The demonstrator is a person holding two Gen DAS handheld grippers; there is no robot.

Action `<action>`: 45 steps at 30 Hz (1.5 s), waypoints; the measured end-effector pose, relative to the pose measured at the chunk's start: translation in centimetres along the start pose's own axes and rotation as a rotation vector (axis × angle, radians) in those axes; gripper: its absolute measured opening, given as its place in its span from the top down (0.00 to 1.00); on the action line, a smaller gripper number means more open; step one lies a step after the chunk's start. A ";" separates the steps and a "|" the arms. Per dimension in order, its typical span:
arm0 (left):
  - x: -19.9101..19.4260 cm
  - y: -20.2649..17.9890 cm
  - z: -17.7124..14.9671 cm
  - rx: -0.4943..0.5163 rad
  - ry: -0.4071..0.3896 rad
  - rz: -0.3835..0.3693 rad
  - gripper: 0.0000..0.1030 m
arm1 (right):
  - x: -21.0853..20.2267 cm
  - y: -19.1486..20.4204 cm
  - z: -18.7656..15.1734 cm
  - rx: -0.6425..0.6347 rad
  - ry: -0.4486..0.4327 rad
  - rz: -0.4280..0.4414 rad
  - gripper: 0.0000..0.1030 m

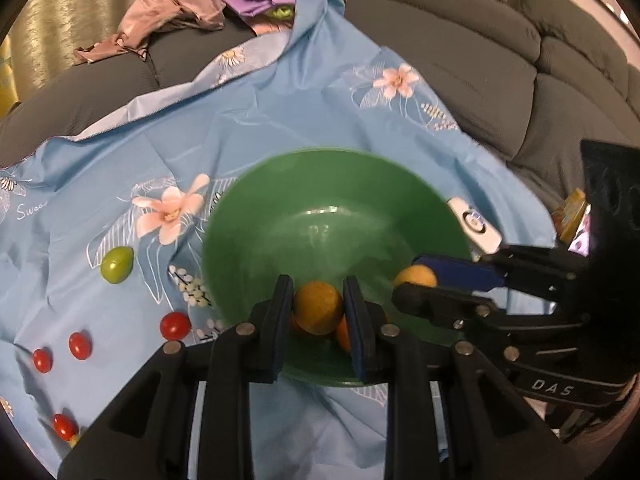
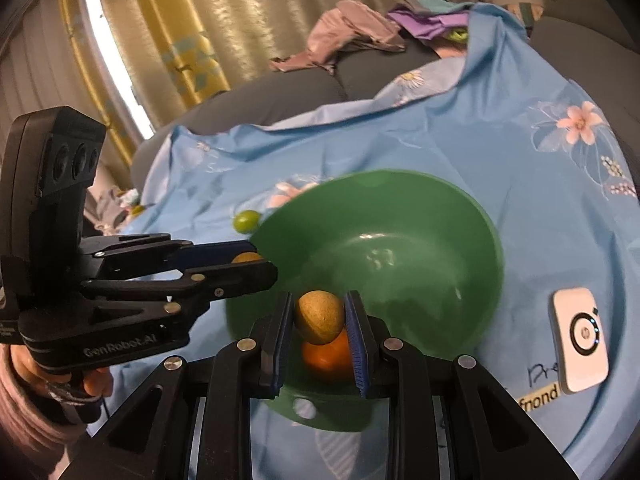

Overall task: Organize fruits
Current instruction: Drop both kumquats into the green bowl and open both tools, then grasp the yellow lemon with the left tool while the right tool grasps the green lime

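A green bowl (image 1: 320,208) (image 2: 420,248) sits on a blue floral cloth. My left gripper (image 1: 318,308) is shut on a yellow-orange fruit (image 1: 318,308) over the bowl's near side; it also shows from the side in the right wrist view (image 2: 248,258). My right gripper (image 2: 320,316) is shut on a tan-yellow fruit (image 2: 320,314) above an orange fruit (image 2: 326,358) lying in the bowl. In the left wrist view it enters from the right (image 1: 416,280), holding that fruit (image 1: 416,276). A green fruit (image 1: 117,264) (image 2: 246,221) and several red cherry tomatoes (image 1: 175,325) lie on the cloth.
A white HP device (image 2: 580,344) (image 1: 476,224) lies on the cloth right of the bowl. Grey sofa cushions (image 1: 480,52) rise behind, with a pile of pink and purple clothes (image 1: 180,8). Curtains (image 2: 240,20) hang at the back.
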State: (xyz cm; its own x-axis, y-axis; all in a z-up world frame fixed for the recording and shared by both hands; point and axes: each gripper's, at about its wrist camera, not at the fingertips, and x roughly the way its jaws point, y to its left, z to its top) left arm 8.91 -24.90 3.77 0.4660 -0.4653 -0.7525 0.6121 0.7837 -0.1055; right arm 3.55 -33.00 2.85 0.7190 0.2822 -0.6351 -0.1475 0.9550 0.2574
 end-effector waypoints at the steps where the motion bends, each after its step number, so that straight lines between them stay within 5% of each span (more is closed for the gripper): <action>1: 0.2 0.0 -0.1 -0.001 0.009 0.003 0.76 | 0.1 -0.2 0.0 0.004 0.006 -0.013 0.73; 3: 0.2 0.2 -0.3 -0.008 0.012 0.004 0.69 | 0.2 -0.5 -0.1 0.016 0.016 -0.026 0.72; 5: -0.1 0.6 -0.3 -0.029 0.005 0.011 0.40 | 0.2 -0.9 -0.2 0.037 0.018 -0.029 0.72; 6: -0.5 0.9 -0.3 -0.041 -0.004 0.013 0.35 | 0.1 -1.0 -0.2 0.043 0.018 -0.028 0.71; 11: -3.4 2.8 -1.6 -0.115 -0.041 0.043 0.25 | -1.2 -1.5 -0.3 0.080 -0.008 -0.043 0.67; 28: -16.5 12.4 -18.2 -0.500 -0.048 0.341 0.23 | -3.0 3.3 -0.5 0.045 -0.025 0.044 0.67; 35: -17.1 12.6 -20.7 -0.529 -0.053 0.315 0.23 | -0.5 8.4 -1.0 -0.062 0.051 0.114 0.67; 45: -15.3 13.0 -19.8 -0.506 -0.060 0.236 0.25 | 2.3 12.2 -2.1 -0.161 0.141 0.142 0.67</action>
State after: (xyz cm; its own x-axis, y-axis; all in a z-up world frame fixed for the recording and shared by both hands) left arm -2.92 0.61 1.06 0.5977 -0.2648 -0.7567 0.1112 0.9621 -0.2488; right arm 2.02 -20.50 3.00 0.5834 0.4135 -0.6990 -0.3542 0.9041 0.2391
